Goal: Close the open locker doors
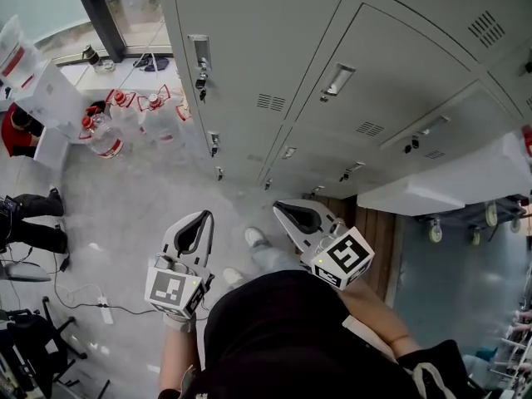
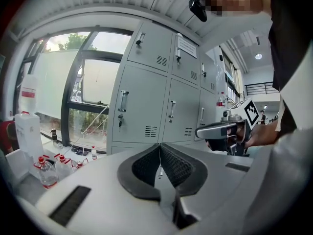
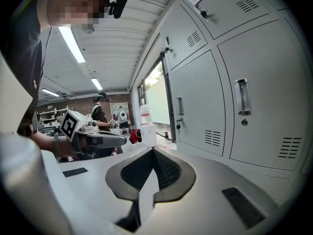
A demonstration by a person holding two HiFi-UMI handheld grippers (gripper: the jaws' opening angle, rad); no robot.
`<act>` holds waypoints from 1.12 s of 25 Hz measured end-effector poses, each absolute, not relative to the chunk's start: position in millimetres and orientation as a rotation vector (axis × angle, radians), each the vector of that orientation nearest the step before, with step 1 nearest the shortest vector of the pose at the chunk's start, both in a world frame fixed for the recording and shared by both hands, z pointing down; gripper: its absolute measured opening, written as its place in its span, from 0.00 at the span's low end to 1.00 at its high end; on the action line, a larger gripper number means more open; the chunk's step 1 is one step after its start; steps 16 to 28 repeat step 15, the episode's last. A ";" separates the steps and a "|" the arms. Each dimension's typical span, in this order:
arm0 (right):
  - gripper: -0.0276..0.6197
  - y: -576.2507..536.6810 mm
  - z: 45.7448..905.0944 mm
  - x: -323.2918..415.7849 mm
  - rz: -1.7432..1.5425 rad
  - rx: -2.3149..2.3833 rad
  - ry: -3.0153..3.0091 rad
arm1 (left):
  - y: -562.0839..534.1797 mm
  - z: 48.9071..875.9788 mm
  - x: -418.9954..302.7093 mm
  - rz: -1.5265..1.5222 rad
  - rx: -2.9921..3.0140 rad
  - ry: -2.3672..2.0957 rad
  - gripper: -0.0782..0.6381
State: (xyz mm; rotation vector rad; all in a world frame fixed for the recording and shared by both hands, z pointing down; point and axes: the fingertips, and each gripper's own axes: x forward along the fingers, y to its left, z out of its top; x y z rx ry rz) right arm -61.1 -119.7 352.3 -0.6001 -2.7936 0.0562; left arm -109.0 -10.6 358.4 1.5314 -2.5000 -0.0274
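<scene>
A bank of grey lockers [image 1: 274,65] stands in front of me, and every door I can see lies flush and closed, with handles and small keys on them. My left gripper [image 1: 200,217] is held in the air before the lockers, shut with nothing between its pads and touching nothing. My right gripper [image 1: 281,208] hangs beside it, also shut and empty. In the left gripper view the shut jaws [image 2: 159,146] point at the lower lockers [image 2: 146,106], with the right gripper [image 2: 222,130] off to the side. The right gripper view shows its shut jaws [image 3: 152,151] beside the locker doors [image 3: 234,106].
Several water bottles with red caps [image 1: 125,119] stand on the floor by the window at the lockers' left end. A white cart on wheels [image 1: 449,185] sits at the right. A power strip and cables [image 1: 101,307] lie on the floor at left. People [image 3: 100,112] stand far off.
</scene>
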 end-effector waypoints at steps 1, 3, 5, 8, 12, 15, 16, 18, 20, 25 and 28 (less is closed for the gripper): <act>0.09 -121.9 351.6 -60.1 0.061 -0.596 -2.797 | -11.3 360.3 -107.8 -0.011 1.539 -2.498 0.14; 0.09 -126.0 350.9 -58.1 0.068 -0.587 -2.802 | -12.2 363.3 -105.7 0.011 1.544 -2.496 0.14; 0.09 -128.8 350.5 -56.3 0.073 -0.583 -2.804 | -15.5 359.6 -103.3 0.009 1.544 -2.498 0.14; 0.09 -129.0 350.1 -53.3 0.076 -0.586 -2.805 | -15.8 360.4 -98.5 0.041 1.567 -2.495 0.14; 0.09 -127.6 350.0 -51.0 0.085 -0.589 -2.809 | -12.9 362.0 -96.1 0.043 1.512 -2.489 0.14; 0.09 -124.7 350.0 -50.5 0.087 -0.593 -2.815 | -13.8 361.1 -93.5 0.060 1.530 -2.493 0.14; 0.09 -124.7 350.0 -50.5 0.087 -0.593 -2.815 | -13.8 361.1 -93.5 0.060 1.530 -2.493 0.14; 0.09 -124.7 350.0 -50.5 0.087 -0.593 -2.815 | -13.8 361.1 -93.5 0.060 1.530 -2.493 0.14; 0.09 -124.7 350.0 -50.5 0.087 -0.593 -2.815 | -13.8 361.1 -93.5 0.060 1.530 -2.493 0.14; 0.09 -124.7 350.0 -50.5 0.087 -0.593 -2.815 | -13.8 361.1 -93.5 0.060 1.530 -2.493 0.14; 0.09 -124.7 350.0 -50.5 0.087 -0.593 -2.815 | -13.8 361.1 -93.5 0.060 1.530 -2.493 0.14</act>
